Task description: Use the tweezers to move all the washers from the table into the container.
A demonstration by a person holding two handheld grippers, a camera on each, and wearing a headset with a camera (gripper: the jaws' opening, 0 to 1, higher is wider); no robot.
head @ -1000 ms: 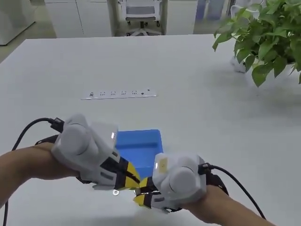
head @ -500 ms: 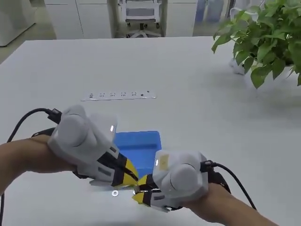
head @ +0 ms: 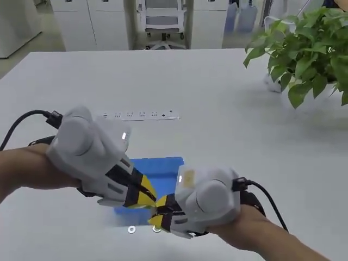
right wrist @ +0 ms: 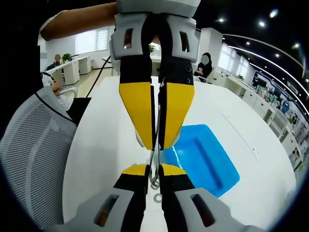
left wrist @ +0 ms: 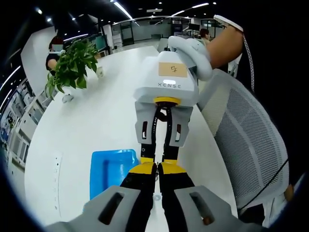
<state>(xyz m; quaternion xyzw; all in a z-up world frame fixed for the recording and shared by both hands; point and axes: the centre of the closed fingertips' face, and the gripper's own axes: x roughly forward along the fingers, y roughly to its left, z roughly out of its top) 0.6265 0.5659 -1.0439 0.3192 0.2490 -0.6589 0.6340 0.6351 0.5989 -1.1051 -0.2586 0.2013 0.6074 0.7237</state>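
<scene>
My two grippers meet tip to tip over the table's near edge. The left gripper (head: 148, 200) comes from the left, the right gripper (head: 157, 216) from the right. Thin metal tweezers (right wrist: 154, 159) run between both pairs of yellow pads, and both grippers are shut on them. The tweezer points sit at a small washer (right wrist: 154, 184), with a second washer (right wrist: 158, 197) beside it. In the head view two washers (head: 131, 230) (head: 156, 229) lie on the table just below the grippers. The blue container (head: 163, 168) stands right behind the grippers, partly hidden by them.
A white power strip (head: 138, 115) lies on the table beyond the container. A potted green plant (head: 304, 49) stands at the far right. Bare white table (head: 228, 125) stretches around them. A mesh office chair (left wrist: 251, 140) is at the near side.
The joined grippers have shifted slightly away from the near edge, toward the container. A second washer now shows beneath them. The head camera has tilted a little.
</scene>
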